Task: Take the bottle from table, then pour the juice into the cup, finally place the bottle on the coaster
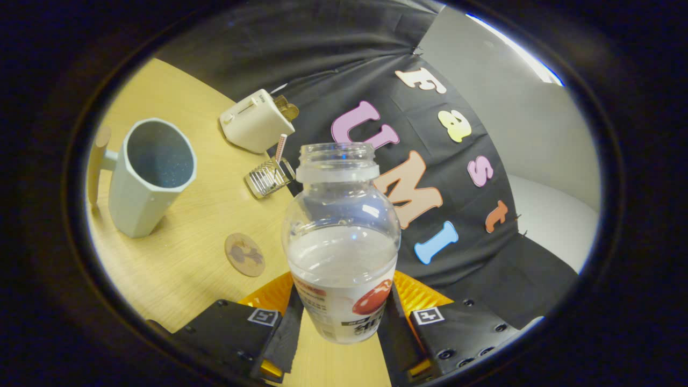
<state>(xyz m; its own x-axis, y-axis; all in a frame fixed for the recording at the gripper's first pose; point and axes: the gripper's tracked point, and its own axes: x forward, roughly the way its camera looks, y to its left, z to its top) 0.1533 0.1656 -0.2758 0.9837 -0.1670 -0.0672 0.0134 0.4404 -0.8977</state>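
Claw (344, 322) clamped on juice bottle (341, 242), both fingers pressing labelled lower body; bottle uncapped, part-filled with pale liquid, lifted off desk (177, 258). Cup (148, 174) with handle stands ahead left, well apart. Round coaster (244, 254) lies between cup and bottle. Toaster (257, 121), small wire rack (269, 177) beyond

The tool (344, 322) is clamped on the bottle (342, 252), which blocks the way straight ahead, its open neck standing tall between the fingers. Left of the bottle there's bare worktop (177, 269) with the coaster (244, 254) lying flat, nothing on it. Beyond that the cup (148, 177) stands tall, mouth open. Farther back the toaster (257, 121) and a wire rack (269, 176) crowd the worktop's far edge against the booth's cloth wall.
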